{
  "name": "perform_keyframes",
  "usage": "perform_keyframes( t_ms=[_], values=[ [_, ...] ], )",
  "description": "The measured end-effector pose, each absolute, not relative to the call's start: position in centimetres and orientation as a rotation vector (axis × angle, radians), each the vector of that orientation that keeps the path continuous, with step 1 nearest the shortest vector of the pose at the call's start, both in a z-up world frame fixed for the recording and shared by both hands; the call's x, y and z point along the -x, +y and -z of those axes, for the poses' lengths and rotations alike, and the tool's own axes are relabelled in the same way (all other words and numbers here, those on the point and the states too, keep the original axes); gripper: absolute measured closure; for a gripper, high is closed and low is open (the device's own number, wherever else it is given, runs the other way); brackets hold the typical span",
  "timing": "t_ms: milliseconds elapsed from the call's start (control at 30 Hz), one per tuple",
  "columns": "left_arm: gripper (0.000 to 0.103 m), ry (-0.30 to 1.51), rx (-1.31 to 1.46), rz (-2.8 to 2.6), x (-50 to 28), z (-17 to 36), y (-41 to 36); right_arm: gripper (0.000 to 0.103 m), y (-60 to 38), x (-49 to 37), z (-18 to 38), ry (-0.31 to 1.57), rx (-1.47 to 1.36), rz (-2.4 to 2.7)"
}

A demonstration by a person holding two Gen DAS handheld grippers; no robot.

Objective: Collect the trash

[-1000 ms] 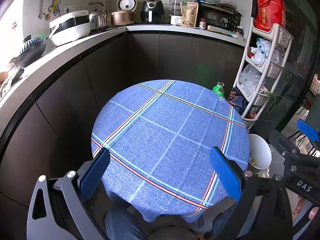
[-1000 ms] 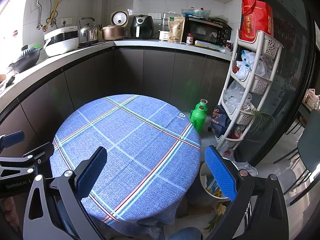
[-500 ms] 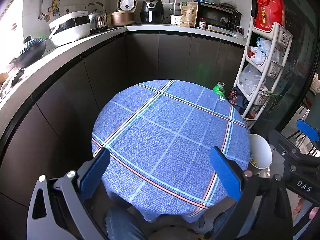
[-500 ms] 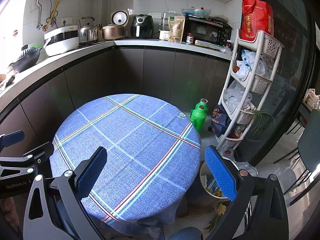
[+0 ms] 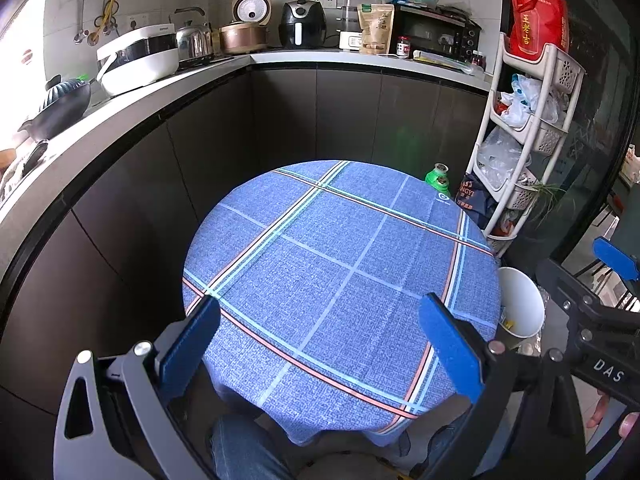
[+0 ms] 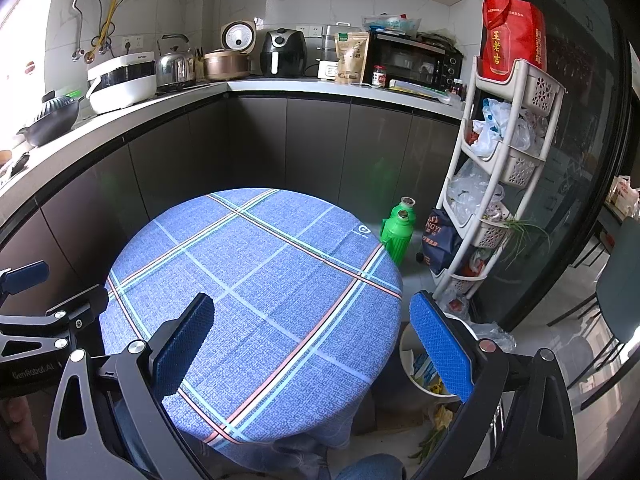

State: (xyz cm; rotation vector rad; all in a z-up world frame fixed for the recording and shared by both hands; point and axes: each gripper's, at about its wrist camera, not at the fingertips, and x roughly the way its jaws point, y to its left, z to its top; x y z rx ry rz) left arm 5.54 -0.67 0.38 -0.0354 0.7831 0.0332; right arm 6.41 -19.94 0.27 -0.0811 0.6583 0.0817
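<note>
Your left hand-held gripper [image 5: 320, 336] and right hand-held gripper [image 6: 312, 336] hover with fingers spread wide and nothing between them over the round blue-checked counter [image 6: 256, 280]. Trash lies in the white bin [image 6: 416, 376] just right of that counter.

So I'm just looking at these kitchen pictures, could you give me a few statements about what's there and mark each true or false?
1. Both the left gripper and the right gripper are open and hold nothing. True.
2. A crumpled paper lies in the middle of the tablecloth. False: nothing lies on the cloth.
3. The white bin stands on the floor beside the table, with scraps inside. True.
4. The green flask stands on the table. False: it stands on the floor behind the table.
5. The red bag sits on the top tier of the white rack. True.
</note>
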Motion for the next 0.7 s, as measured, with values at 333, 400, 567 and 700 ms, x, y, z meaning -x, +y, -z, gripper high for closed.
perform_keyframes(
  t_ms=[333,400,567,700],
  values=[
    [0.004,0.784,0.037,-0.019,-5.96,-0.21,-0.45,0.009,-20.02,-6.42,-0.31,0.659,0.08,-0.082],
    [0.004,0.783,0.033,-0.014,-6.18,-0.19,-0.49,0.009,-20.0,-6.41,-0.31,0.659,0.08,-0.082],
    [0.004,0.779,0.03,-0.009,-6.39,-0.12,-0.51,0.009,-20.08,-6.38,-0.21,0.658,0.077,-0.081],
    [0.004,0.781,0.03,-0.009,-6.39,-0.08,-0.47,0.009,-20.1,-6.35,-0.07,0.661,0.076,-0.081]
  ],
)
